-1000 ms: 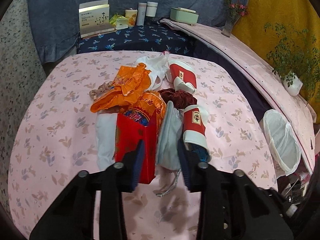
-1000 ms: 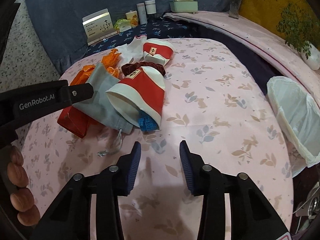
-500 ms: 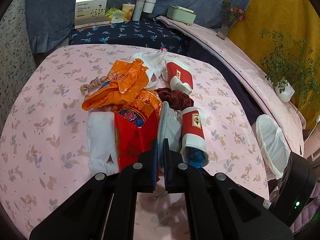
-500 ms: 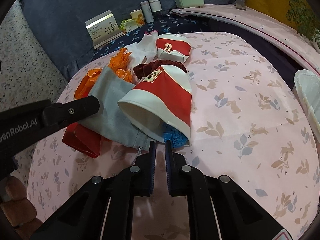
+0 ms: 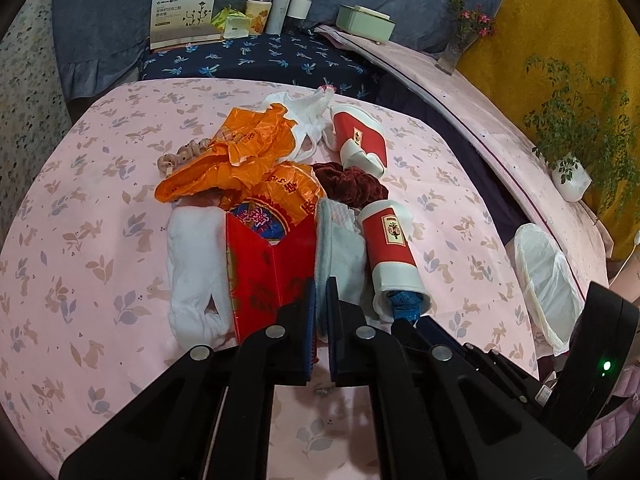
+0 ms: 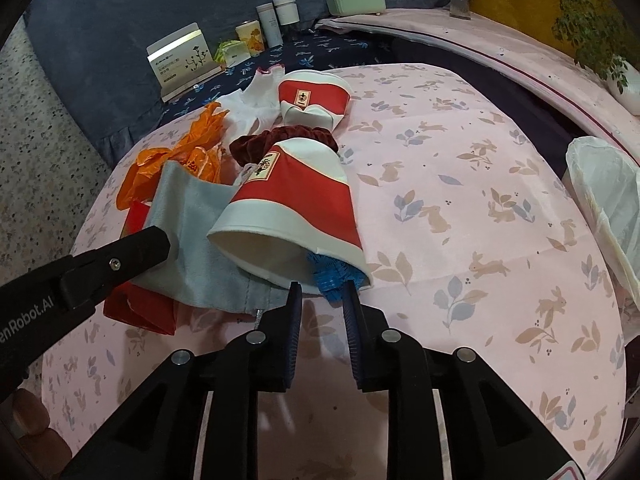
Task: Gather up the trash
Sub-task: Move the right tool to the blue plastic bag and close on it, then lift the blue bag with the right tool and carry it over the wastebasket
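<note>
Left gripper (image 5: 321, 292) clamped on grey pouch (image 5: 340, 248) edge, right gripper (image 6: 320, 300) jaws opening around blue scrap (image 6: 334, 274) poking from red-white sleeve (image 6: 296, 204), orange bags (image 5: 240, 152) beyond, white bin (image 6: 608, 196) right, beside pink table (image 6: 460, 208).

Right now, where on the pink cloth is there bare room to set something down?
Bare: the strip between the near red-and-white cup and the white-lined bin, and the left side beyond the white cloth. Crowded: the middle, where the orange bag, red packet and grey pouch overlap.
</note>
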### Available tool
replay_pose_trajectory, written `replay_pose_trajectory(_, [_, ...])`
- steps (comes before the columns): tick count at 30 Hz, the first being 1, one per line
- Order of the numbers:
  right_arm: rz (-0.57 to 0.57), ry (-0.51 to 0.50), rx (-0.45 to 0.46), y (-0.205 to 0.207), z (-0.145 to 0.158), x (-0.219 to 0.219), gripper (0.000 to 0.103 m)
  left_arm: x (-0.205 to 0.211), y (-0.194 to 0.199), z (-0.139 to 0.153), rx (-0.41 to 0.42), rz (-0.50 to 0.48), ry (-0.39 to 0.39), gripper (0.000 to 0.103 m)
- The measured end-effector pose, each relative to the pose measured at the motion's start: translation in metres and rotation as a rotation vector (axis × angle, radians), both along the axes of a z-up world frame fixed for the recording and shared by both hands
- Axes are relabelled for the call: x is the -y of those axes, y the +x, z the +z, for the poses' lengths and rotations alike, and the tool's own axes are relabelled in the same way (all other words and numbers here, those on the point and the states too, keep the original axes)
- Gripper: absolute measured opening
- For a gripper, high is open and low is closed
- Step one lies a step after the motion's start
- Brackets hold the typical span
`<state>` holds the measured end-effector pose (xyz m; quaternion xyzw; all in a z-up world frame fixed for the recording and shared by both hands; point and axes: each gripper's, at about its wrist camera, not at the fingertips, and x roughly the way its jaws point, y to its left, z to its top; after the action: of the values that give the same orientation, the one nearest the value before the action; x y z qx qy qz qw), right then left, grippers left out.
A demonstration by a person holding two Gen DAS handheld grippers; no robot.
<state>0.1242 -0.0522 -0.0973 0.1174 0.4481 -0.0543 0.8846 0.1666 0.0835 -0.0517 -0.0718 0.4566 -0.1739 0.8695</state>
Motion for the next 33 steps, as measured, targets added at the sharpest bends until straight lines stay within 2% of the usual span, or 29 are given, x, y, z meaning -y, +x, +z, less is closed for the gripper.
replay_pose_trajectory(3, [-0.024, 0.006, 0.003, 0.001, 0.001, 0.005, 0.032, 0.001, -0.001, -0.001, -0.003, 0.0, -0.001, 0.005])
replay_pose_trajectory(8, [-0.036, 0.054, -0.008, 0.008, -0.003, 0.012, 0.032, 0.002, -0.001, -0.001, -0.006, 0.0, -0.005, 0.005])
replay_pose_trajectory(15, [-0.043, 0.129, -0.047, 0.005, -0.012, 0.018, 0.018, 0.003, -0.003, 0.0, -0.006, 0.002, -0.006, 0.005])
replay_pose_trajectory(22, [-0.035, 0.145, -0.04, -0.009, -0.008, 0.02, 0.016, 0.005, -0.013, 0.005, 0.001, -0.002, -0.006, 0.004])
replay_pose_trajectory(33, [-0.024, 0.139, 0.035, -0.043, 0.025, 0.025, 0.015, 0.016, -0.041, 0.03, 0.051, -0.013, -0.007, 0.003])
